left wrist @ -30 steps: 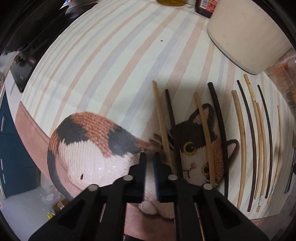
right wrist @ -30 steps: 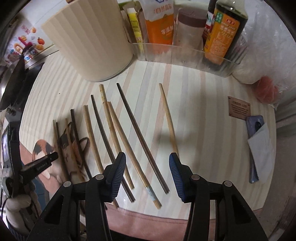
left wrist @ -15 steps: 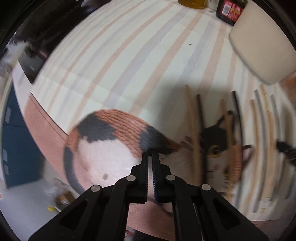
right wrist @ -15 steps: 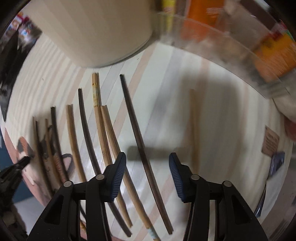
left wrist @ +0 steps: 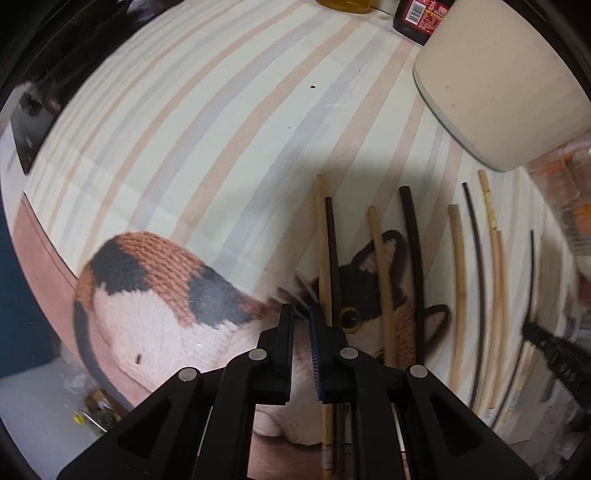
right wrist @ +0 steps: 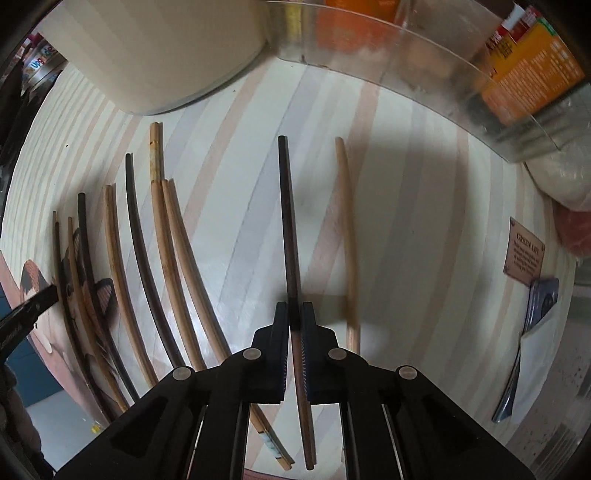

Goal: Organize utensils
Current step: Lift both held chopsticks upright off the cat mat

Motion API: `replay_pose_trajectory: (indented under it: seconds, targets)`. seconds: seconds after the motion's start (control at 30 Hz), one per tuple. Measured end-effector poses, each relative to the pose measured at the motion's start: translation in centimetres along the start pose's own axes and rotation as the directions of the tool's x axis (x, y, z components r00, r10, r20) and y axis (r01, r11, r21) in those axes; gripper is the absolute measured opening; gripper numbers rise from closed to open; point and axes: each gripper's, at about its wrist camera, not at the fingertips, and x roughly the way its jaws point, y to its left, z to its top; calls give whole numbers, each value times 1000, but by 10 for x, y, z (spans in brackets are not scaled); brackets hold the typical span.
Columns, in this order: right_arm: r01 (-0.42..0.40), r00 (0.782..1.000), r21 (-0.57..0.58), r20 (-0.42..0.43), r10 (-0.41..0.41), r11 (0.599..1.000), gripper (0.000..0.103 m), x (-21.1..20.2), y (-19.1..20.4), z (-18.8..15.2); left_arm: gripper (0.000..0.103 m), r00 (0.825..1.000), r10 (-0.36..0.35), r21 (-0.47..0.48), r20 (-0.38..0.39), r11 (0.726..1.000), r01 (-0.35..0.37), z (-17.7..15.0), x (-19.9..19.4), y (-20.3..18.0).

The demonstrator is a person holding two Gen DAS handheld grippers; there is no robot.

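Several wooden chopsticks, light and dark, lie in a row on the striped mat (right wrist: 406, 221). My right gripper (right wrist: 294, 314) points down, its jaws closing, with the pads pressing on a dark chopstick (right wrist: 288, 221) that runs out ahead of it. A light chopstick (right wrist: 347, 229) lies just to its right. Over the mat's knitted cat picture (left wrist: 155, 295) hovers my left gripper (left wrist: 302, 314); its jaws are opening by a narrow slit and hold nothing. A light chopstick (left wrist: 323, 258) and a dark one (left wrist: 332, 251) lie right beside it. The cream utensil holder (left wrist: 491, 81) stands beyond the row.
A clear bin (right wrist: 424, 62) of bottles and packets stands behind the mat at the right. A brown tag (right wrist: 524, 251) and a phone under paper (right wrist: 535, 325) lie at the right edge. Bottles (left wrist: 417, 14) stand at the far side. The table edge runs close below both grippers.
My right gripper has come down over the dark chopstick and shut on it. My left gripper has stayed over the cat picture, turning a little.
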Motion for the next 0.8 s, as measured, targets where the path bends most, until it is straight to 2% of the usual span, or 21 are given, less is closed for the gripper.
replay_pose_trajectory:
  seconds: [0.07,0.17,0.23,0.33,0.4,0.63,0.7,0.8]
  targets:
    - [-17,1000,16,-8,17,1000,6,-1,-7,-2,9,999,-44,-28,-2,999,44,4,-5,5]
    - [-46,999,41,-14,46,998,6,-4,-17,-4,9,998,-67,-35,-2,997,67,-2,-5,2]
    - [-54,998,48,-15,55,997,6,-1,-27,-1,9,998,-64,-25,4,998,64,-1,-10,4]
    - [-58,998,52,-14,59,997,6,7,-30,1,9,999,-34,2,11,999,34,16,-2,-12]
    - [-57,998,53,-17,58,997,6,7,-38,8,9,999,-43,9,1,999,43,25,0,-25]
    - [-45,999,53,-18,46,998,6,19,-20,9,10,1000,-11,54,22,998,10,24,2,-32]
    - [-35,999,47,-21,36,998,6,20,-11,10,11,999,21,62,28,998,-23,13,-3,-51]
    - [-24,999,41,-24,25,999,6,20,-7,11,9,999,15,72,34,997,-18,-1,6,-40]
